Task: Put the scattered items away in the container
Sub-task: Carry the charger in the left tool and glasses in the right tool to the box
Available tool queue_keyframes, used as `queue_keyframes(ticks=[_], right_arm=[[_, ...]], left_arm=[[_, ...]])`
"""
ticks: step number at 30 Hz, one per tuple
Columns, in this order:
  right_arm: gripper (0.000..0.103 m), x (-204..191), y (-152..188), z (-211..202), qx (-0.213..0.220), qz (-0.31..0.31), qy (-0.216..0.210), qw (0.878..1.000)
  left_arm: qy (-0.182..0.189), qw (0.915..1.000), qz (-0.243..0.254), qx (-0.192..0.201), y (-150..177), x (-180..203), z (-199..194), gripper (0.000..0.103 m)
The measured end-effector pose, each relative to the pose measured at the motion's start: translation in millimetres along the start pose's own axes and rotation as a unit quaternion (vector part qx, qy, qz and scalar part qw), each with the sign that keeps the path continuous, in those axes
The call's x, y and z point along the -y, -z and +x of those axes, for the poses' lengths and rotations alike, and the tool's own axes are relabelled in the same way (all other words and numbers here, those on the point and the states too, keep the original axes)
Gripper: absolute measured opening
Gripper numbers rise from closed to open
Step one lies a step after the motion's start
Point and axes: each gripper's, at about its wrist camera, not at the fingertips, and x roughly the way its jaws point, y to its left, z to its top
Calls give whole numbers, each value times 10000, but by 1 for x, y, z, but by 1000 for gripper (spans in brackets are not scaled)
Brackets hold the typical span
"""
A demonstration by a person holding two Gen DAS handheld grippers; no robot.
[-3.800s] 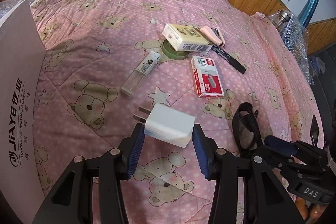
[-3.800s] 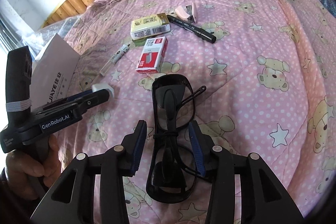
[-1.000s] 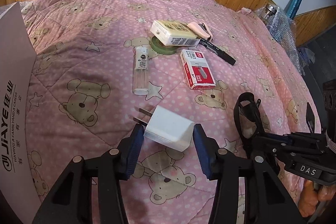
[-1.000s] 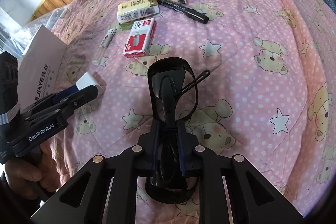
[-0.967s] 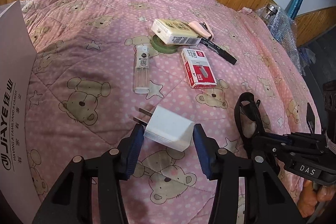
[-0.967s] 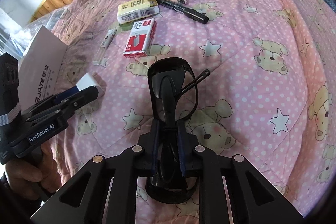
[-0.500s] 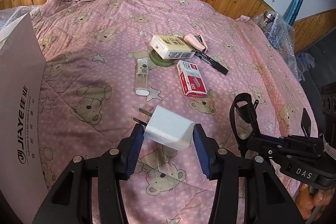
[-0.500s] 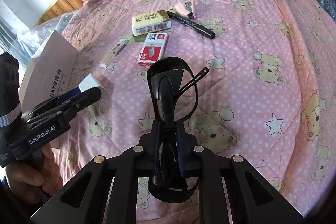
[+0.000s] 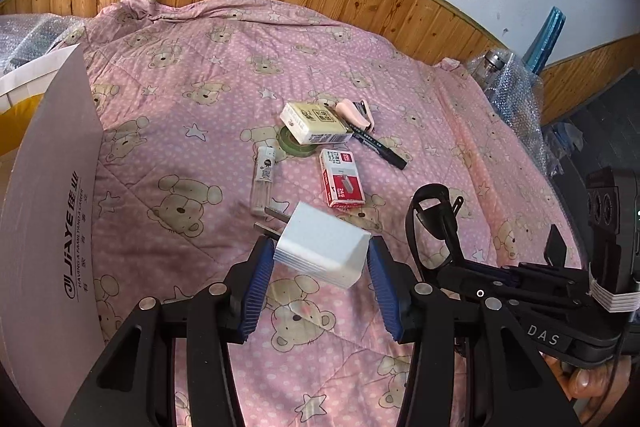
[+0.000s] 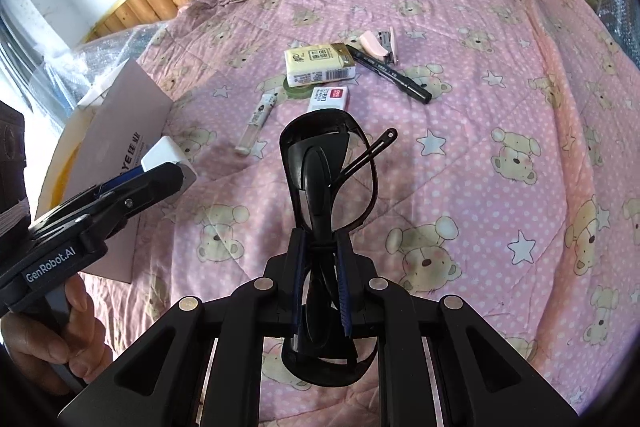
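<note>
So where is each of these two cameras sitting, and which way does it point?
Left wrist: rides behind the left tongs, looking across the bed at the held charger; right tongs show alongside.
Right wrist: rides behind the right tongs, looking past the gripped sunglasses; a hand shows.
Shared: staple box, marker.

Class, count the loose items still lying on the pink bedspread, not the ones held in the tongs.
6, clustered mid-bed: tissue pack atop green tape roll, pink stapler, black marker, staples box, clear tube. Others may be hidden.
</note>
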Motion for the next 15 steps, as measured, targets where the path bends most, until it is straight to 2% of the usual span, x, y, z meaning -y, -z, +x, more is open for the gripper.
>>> queue_keyframes(ticks=[15], right_arm=[[16,-46,-8,-6,56,-472,-80,9988]], left_arm=[[-61,9992,-139,365,3,-14,-41,50]])
